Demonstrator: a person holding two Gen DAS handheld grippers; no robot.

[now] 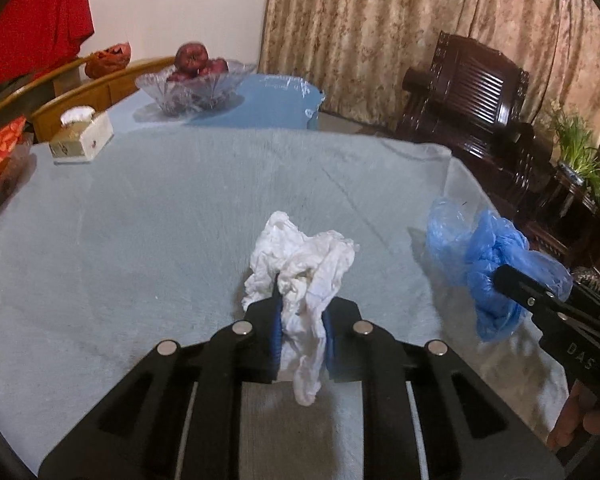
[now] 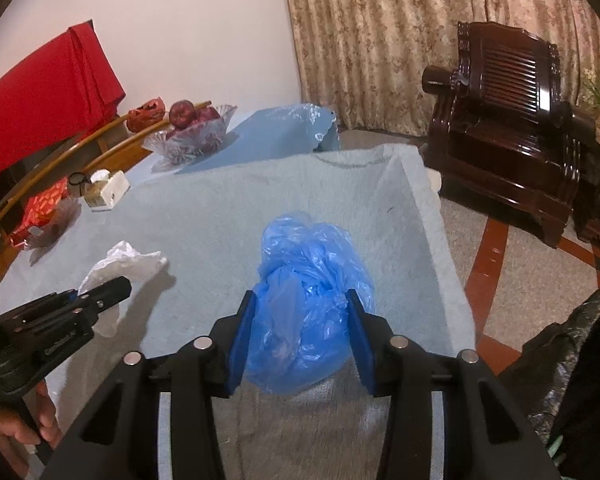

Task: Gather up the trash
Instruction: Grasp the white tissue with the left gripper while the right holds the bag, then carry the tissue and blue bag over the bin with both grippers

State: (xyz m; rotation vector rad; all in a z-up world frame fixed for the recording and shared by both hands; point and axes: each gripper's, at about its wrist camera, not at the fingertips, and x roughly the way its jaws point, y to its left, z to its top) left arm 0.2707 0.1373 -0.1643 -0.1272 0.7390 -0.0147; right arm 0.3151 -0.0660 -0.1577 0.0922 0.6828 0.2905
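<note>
White tissue (image 1: 300, 276): crumpled, squeezed between my left jaws, tail hanging down.
Blue bag (image 2: 308, 300): scrunched, between my right jaws.

Left gripper (image 1: 302, 322): black two-finger tool with blue pads, pointing forward and downward; jaws drawn close together, pads pressing from both sides on a crumpled white tissue (image 1: 300, 276) that sticks out ahead of the tips and hangs below them.
Right gripper (image 2: 300, 324): same build, angled downward; jaws partly apart, blue pads pressed against both flanks of a bunched blue plastic bag (image 2: 308, 300) that fills the gap and bulges past the tips.
Left hand (image 2: 18, 428): fingers wrapped around the handle behind its gripper.
Right hand (image 1: 576, 420): only fingers visible, low behind its gripper's body.
</note>
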